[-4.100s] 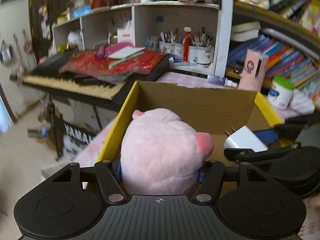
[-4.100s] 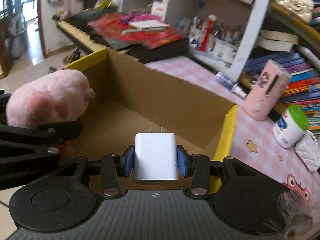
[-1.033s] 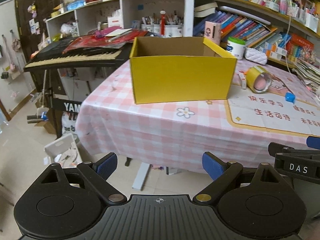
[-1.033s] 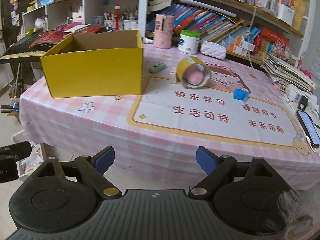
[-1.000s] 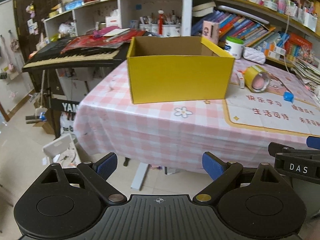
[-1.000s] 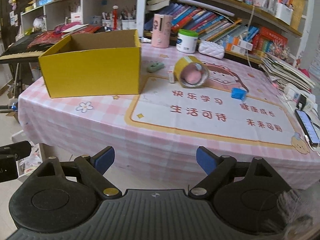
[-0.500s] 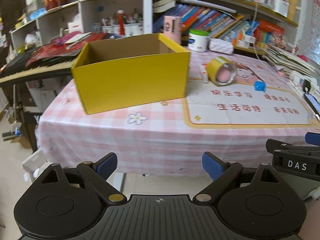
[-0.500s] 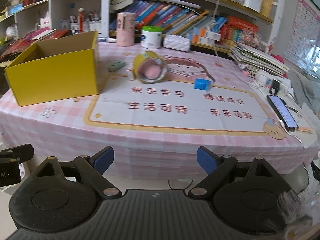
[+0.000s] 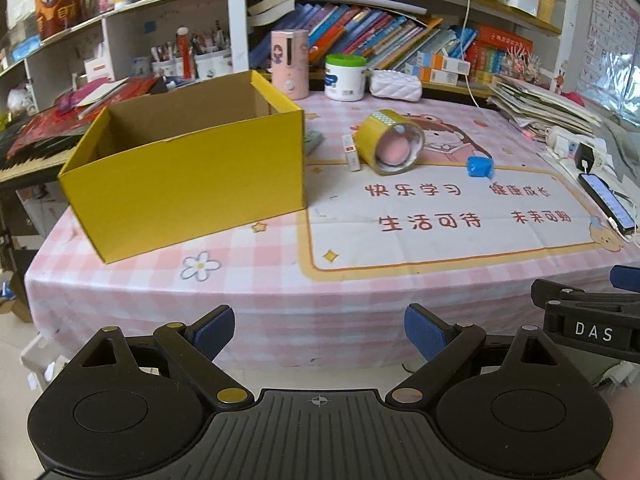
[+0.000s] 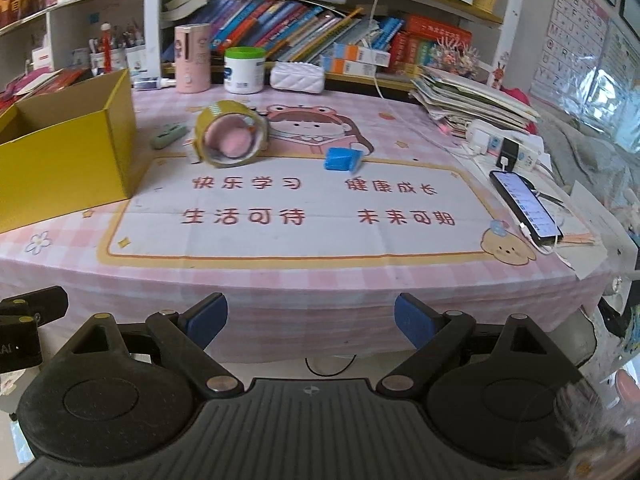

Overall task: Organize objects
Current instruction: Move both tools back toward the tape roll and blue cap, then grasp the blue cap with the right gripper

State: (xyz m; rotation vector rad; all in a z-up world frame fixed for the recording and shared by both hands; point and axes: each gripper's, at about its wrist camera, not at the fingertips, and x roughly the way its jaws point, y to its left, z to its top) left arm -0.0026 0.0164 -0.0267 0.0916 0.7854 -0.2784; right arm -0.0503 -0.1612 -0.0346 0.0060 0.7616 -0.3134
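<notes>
left claw (image 9: pixel 319 330) empty, wide | right claw (image 10: pixel 311 320) empty, wide

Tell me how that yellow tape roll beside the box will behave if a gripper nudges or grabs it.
The yellow tape roll looks propped on its curved edge, so a sideways nudge would probably send it rolling across the tablecloth. Its ring looks stiff, so open jaws could likely clamp its width. Something pink sits in its core and might drop out when lifted.
</notes>
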